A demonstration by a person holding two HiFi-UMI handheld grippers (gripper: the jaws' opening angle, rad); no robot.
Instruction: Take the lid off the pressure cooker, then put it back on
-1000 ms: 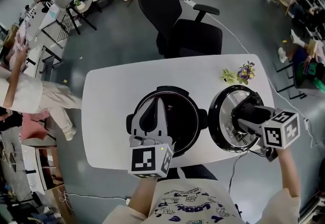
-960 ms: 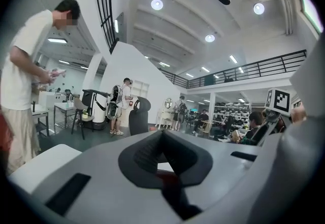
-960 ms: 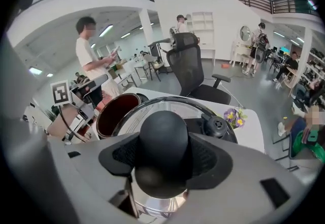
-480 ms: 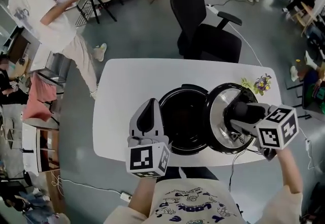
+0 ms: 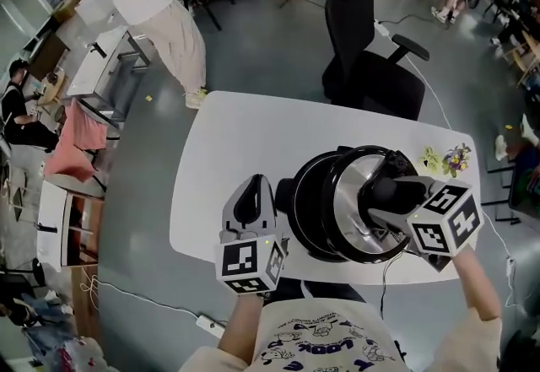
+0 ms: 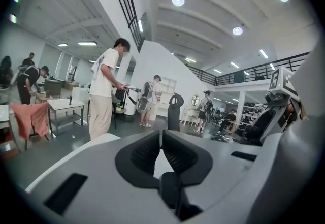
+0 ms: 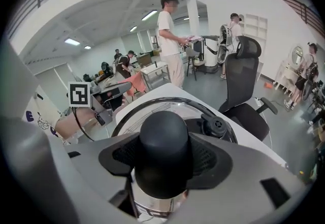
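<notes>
The right gripper (image 5: 386, 193), jaws wide around the black knob (image 7: 163, 141), is holding the lid (image 5: 348, 203) tilted over the pressure cooker (image 5: 297, 193), so putting back seems to be going on and is asking for levelling it onto the rim, while the left gripper (image 5: 255, 183) is hanging closed and empty beside.

Lid (image 5: 348, 203) over cooker (image 5: 297, 193) on table (image 5: 221, 151), perhaps tilted; chair (image 5: 371, 67) behind.

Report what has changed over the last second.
The right gripper, shut on the knob, carried the lid leftward from beside the pressure cooker to over its opening; whether it is seated is unclear. The left gripper, shut and empty, drew off the cooker to its left. Grips, table and flowers are unchanged.
</notes>
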